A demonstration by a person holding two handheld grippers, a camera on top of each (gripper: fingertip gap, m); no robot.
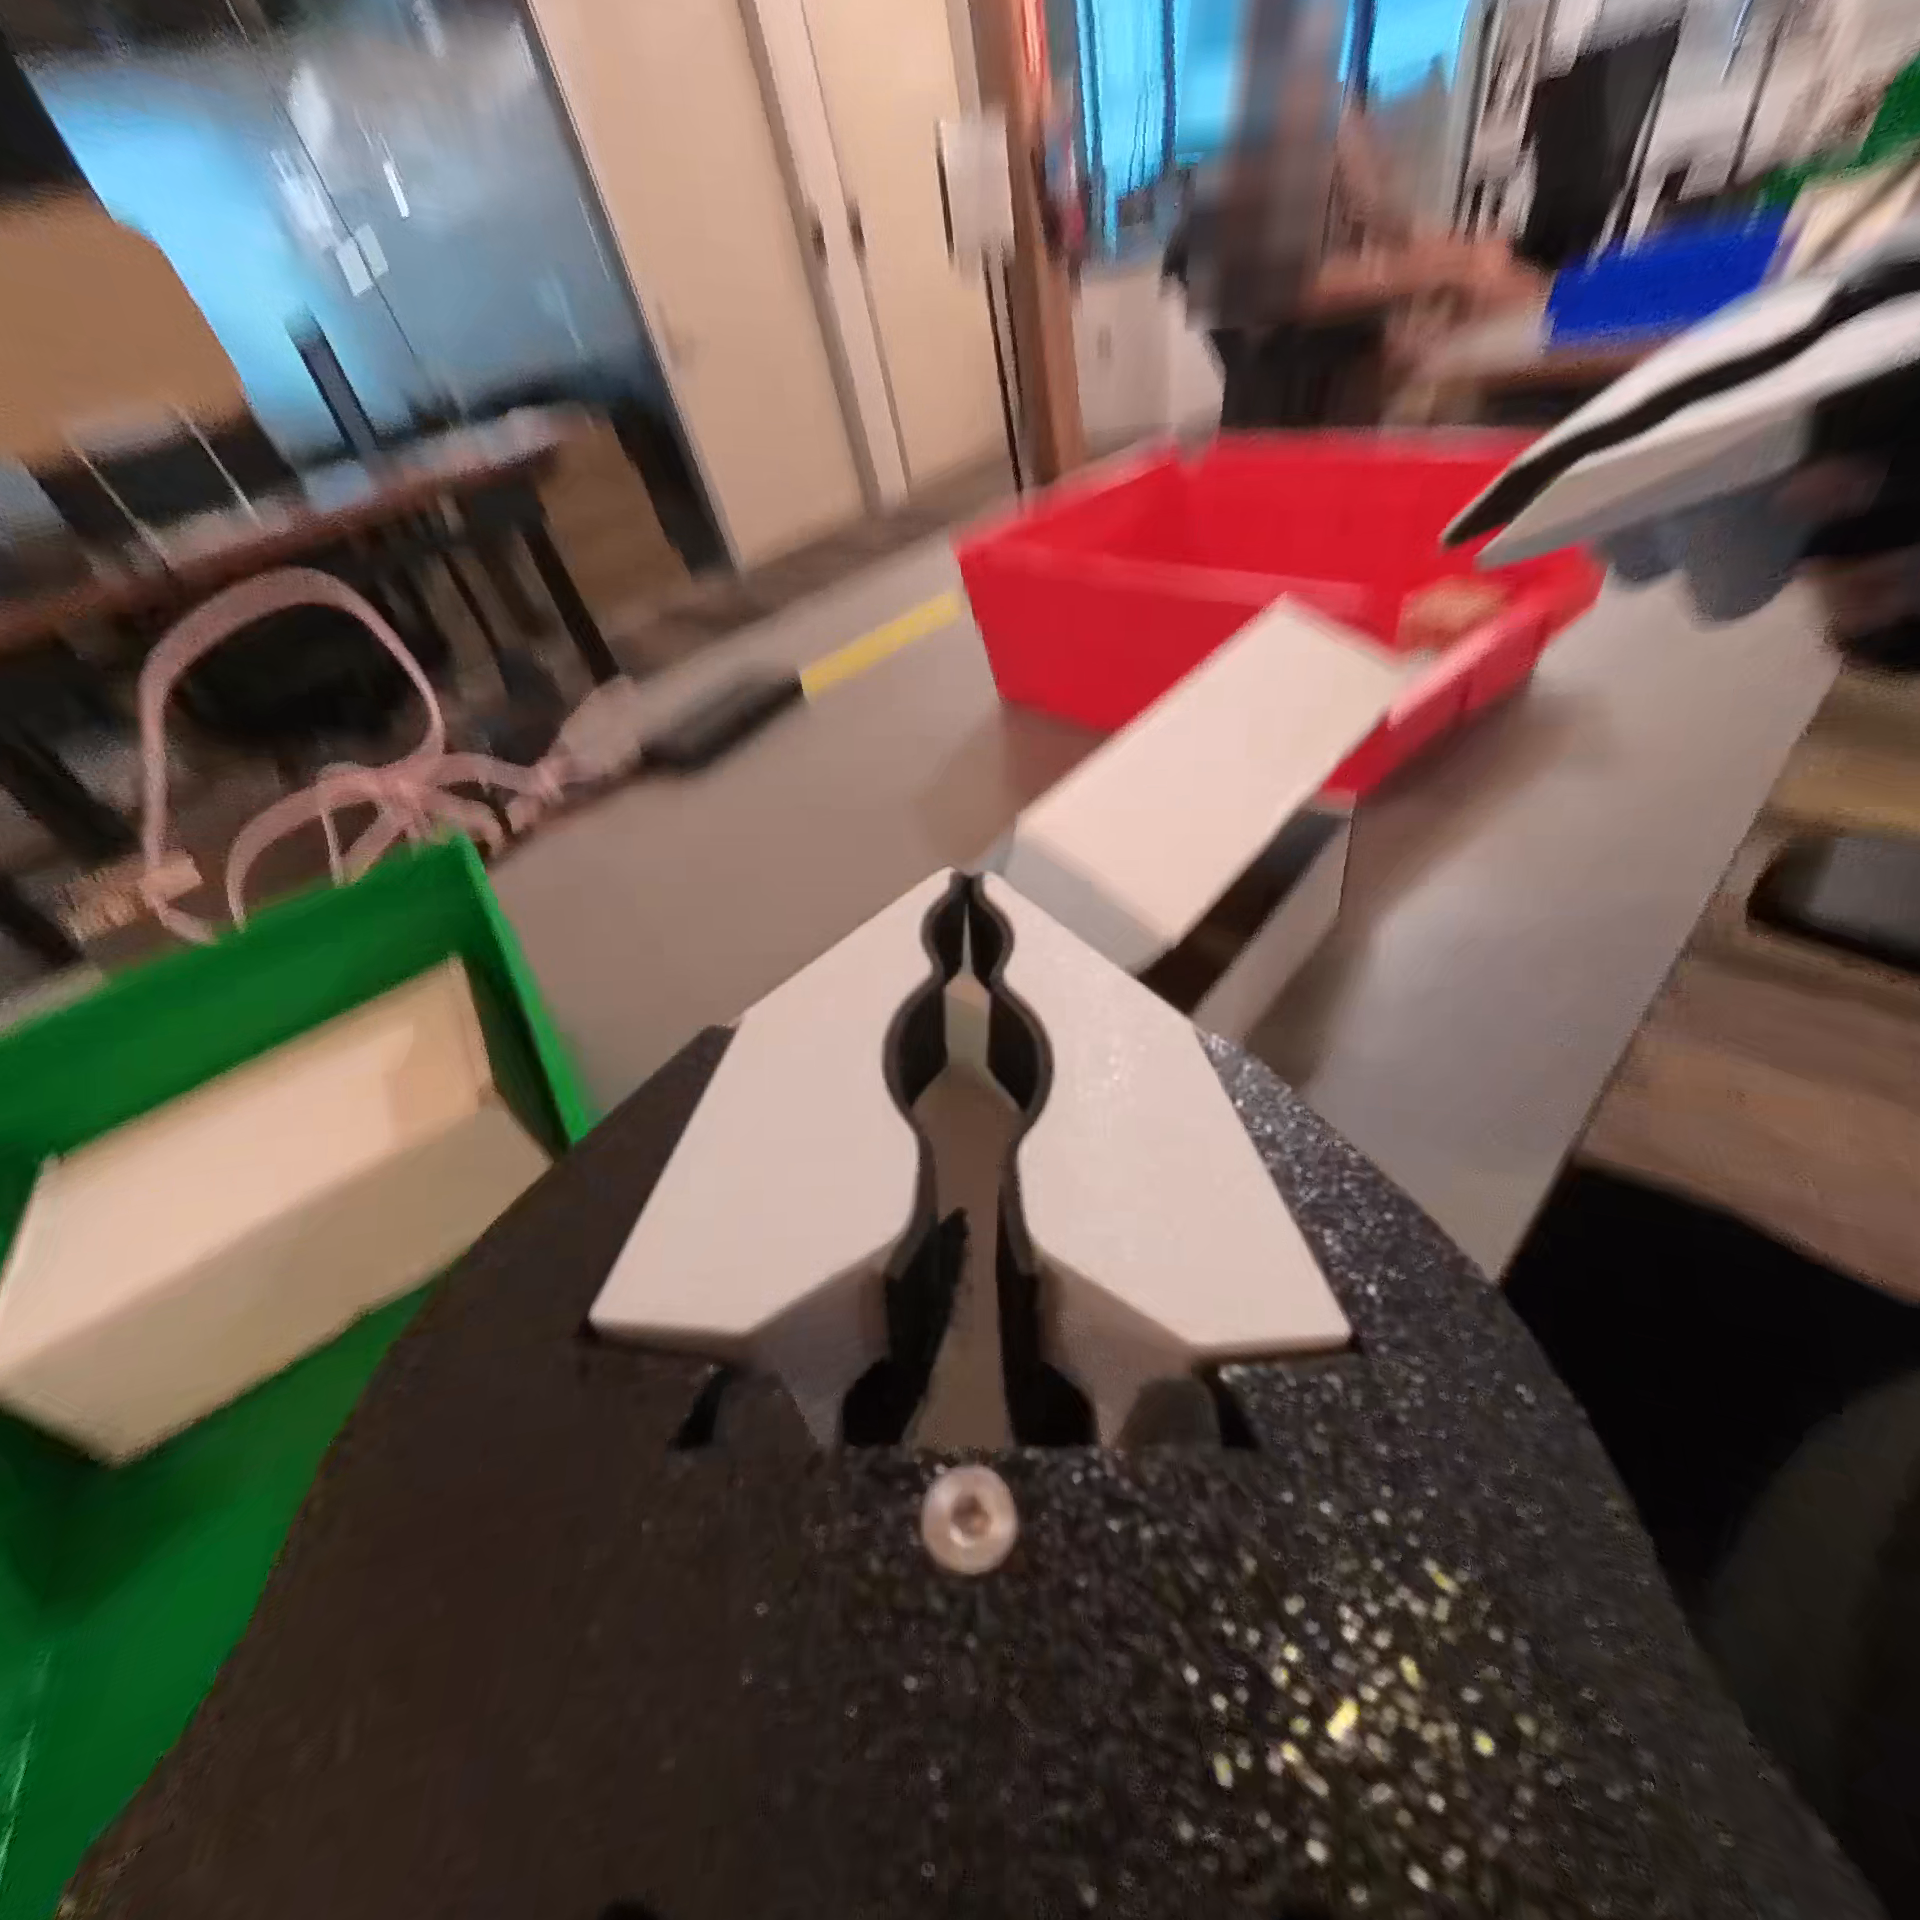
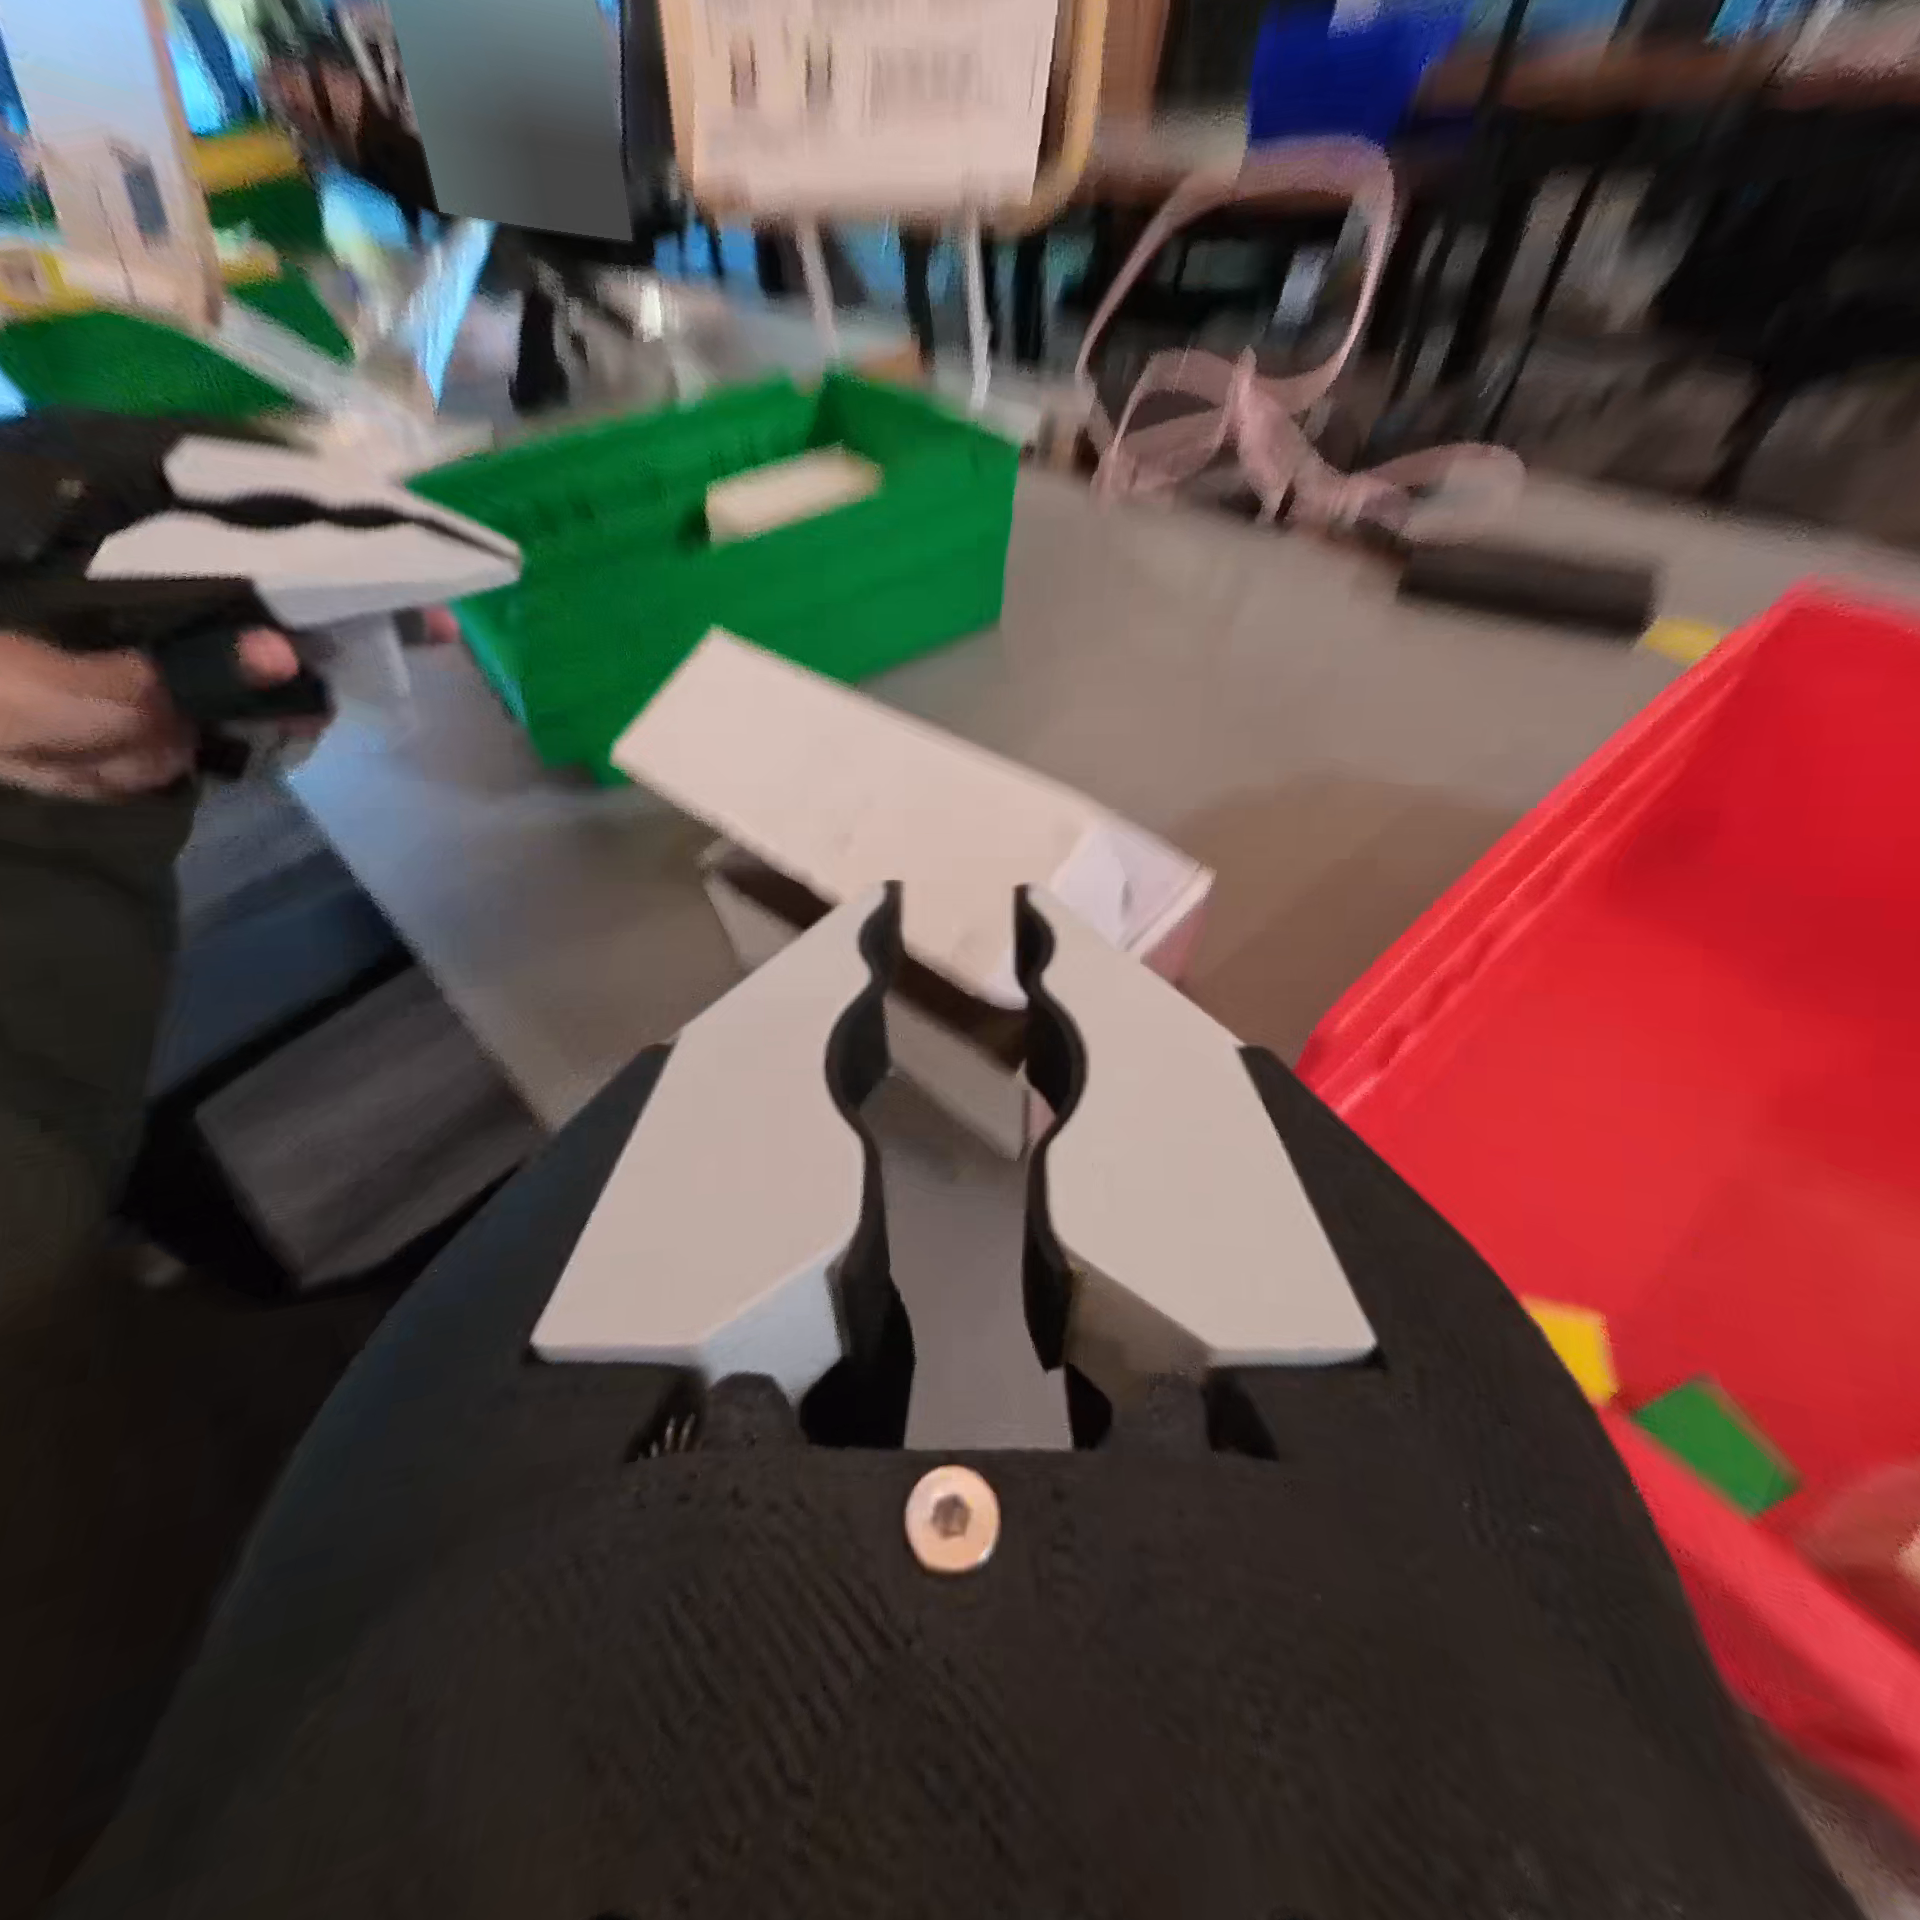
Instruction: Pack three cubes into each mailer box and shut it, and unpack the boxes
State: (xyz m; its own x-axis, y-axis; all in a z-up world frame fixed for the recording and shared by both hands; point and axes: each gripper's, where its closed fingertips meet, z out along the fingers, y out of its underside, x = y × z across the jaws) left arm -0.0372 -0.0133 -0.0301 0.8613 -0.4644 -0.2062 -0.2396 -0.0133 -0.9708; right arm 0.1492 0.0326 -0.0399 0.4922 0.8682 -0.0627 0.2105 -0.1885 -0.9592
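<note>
Cardboard mailer box (image 2: 862, 800) just ahead of the part-open, empty right gripper (image 2: 956, 899) looks light and floppy-lidded, so pinch the lid's free edge; left gripper (image 1: 966, 883) is closed on nothing

My left gripper (image 1: 966, 883) has its two pale fingers pressed together at the tips, nothing between them, and it hangs just short of the near end of the white mailer box (image 1: 1195, 769), level with its raised lid. My right gripper (image 2: 956, 894) comes at the same box from the opposite end, fingers parted a little, pads clear of the lid's corner below them. My left hand (image 2: 94, 717) is wrapped round the left gripper's black grip.
</note>
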